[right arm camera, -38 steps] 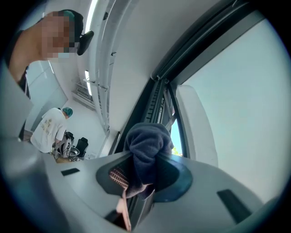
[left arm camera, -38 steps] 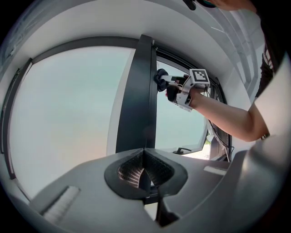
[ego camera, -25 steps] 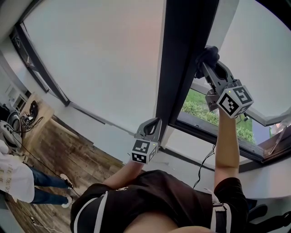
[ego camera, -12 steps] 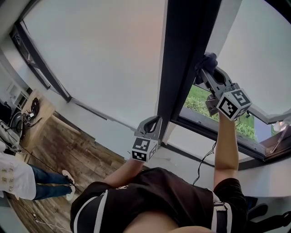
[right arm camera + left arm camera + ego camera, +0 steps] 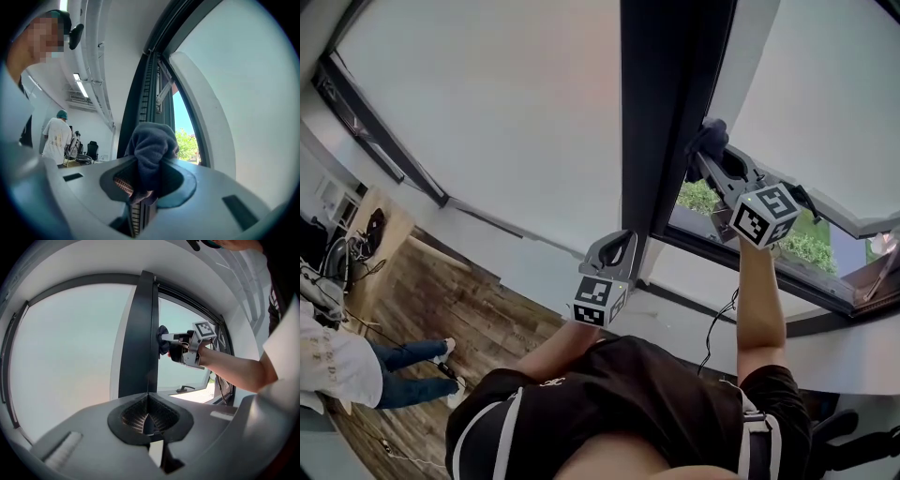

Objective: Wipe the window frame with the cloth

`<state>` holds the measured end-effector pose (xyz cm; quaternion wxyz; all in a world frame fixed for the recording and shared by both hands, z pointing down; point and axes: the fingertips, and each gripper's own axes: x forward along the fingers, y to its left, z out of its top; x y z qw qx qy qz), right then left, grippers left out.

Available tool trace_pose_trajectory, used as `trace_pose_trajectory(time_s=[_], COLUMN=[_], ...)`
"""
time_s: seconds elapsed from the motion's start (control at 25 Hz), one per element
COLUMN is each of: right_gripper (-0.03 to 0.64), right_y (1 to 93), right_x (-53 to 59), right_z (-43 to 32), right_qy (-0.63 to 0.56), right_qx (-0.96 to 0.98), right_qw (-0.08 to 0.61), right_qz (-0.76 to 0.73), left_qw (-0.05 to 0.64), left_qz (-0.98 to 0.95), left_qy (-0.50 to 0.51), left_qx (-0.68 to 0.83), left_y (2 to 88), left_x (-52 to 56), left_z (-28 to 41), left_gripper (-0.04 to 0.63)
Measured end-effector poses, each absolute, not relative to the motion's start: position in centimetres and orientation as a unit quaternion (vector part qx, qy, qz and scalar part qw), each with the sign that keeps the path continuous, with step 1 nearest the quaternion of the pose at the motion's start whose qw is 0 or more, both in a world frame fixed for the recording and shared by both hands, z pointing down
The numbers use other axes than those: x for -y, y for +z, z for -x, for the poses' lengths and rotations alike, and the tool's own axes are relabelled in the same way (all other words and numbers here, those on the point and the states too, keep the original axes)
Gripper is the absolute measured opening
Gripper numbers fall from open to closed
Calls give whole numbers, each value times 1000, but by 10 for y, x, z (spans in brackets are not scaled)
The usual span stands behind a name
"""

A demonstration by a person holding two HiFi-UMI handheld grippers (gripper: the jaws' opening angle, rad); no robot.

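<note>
Dark window frame (image 5: 666,112) — open gap (image 5: 698,199) beside

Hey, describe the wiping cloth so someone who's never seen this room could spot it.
Find the dark vertical window frame between the two big panes. Partway up its right edge, the right gripper holds a bunched cloth against it: the only soft, dark blue-grey lump among hard, smooth surfaces.

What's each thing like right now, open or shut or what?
Left gripper: shut, empty.
Right gripper: shut on the cloth.
Cloth: bunched up, pressed against the frame.
Window: open, with trees showing through the gap.
</note>
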<state>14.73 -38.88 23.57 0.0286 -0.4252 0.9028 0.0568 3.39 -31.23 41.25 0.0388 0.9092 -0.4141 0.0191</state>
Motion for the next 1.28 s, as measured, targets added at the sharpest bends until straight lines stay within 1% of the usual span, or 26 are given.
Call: trace_pose_trajectory(time_s=[0.4, 1.28], right_gripper=[94, 94], right_y=[292, 363], right_x=[380, 383], right_z=[-140, -140], right_qy=[30, -26], right_qx=[-903, -907], right_qw=[12, -31], right_qz=[428, 419], left_qw=[39, 48], left_qz=[-910, -905], left_qy=[41, 64], left_qx=[412, 417], left_y=[441, 451], left_x=[297, 291], left_z=[-30, -31], left_gripper=[9, 9])
